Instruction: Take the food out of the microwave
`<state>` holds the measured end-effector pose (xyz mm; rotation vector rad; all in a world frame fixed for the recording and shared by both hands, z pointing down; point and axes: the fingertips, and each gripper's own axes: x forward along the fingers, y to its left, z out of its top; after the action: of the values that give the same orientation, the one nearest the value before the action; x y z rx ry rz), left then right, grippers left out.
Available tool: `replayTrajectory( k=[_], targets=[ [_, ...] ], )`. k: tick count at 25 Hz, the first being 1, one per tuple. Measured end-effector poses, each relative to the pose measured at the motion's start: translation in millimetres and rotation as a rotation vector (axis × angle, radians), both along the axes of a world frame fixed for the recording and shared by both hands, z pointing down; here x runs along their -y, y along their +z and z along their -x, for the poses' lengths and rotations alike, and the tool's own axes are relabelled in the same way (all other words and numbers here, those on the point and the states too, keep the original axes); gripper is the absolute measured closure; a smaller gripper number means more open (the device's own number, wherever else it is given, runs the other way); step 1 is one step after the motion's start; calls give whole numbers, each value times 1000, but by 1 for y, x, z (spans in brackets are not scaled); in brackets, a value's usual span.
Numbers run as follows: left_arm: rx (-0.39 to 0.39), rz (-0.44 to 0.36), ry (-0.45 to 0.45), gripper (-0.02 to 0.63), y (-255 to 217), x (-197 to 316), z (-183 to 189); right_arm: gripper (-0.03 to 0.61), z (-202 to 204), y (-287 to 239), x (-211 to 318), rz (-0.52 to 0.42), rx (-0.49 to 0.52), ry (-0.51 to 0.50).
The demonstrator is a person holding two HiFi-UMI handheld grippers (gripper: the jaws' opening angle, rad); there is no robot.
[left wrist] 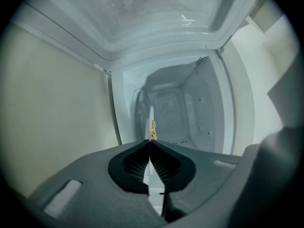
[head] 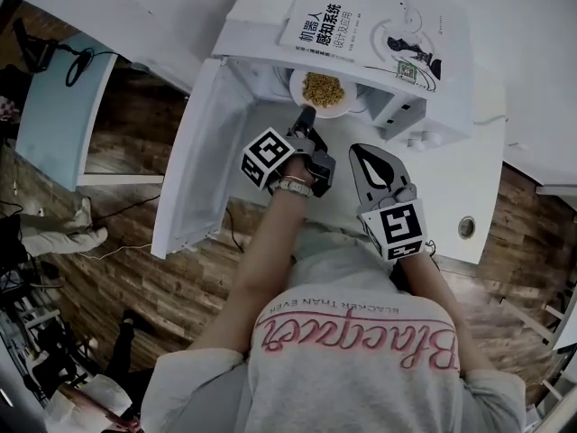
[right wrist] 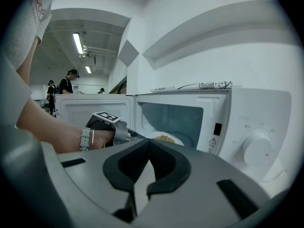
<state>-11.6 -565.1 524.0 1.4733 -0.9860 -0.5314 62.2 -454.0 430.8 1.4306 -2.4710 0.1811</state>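
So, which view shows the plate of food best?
The head view: it looks down on the plate, so the food shows from above. The right gripper view shows the plate low and side-on in the microwave; the left gripper view shows only its thin edge.

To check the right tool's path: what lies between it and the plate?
Nothing; the right gripper view shows that stretch bare from right tool to plate. The left tool grips the rim, aside.
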Motion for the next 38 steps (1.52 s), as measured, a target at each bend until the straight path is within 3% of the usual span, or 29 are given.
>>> replayTrajectory(
  k=[7,15,21,32,38],
  targets=[
    [-8,-19,-18,604,-6,-30,1,569,-3,-3,-26,-11,5,-24],
    [-41,-67,-36,604,-31,-75,3,569,-16,-21,-52,-32,108,6],
    [-60,-110,-51,604,-54,-110,9,569,-10,-27,-78,-38,140,-27],
    [-113,-165,-73,604,-88,-169,18,570,-11,-49,-107,-106,132,8],
    [-137,-235,-100,604,-110,-188,20,569,-20,-52,-109,-115,125,43]
  ],
)
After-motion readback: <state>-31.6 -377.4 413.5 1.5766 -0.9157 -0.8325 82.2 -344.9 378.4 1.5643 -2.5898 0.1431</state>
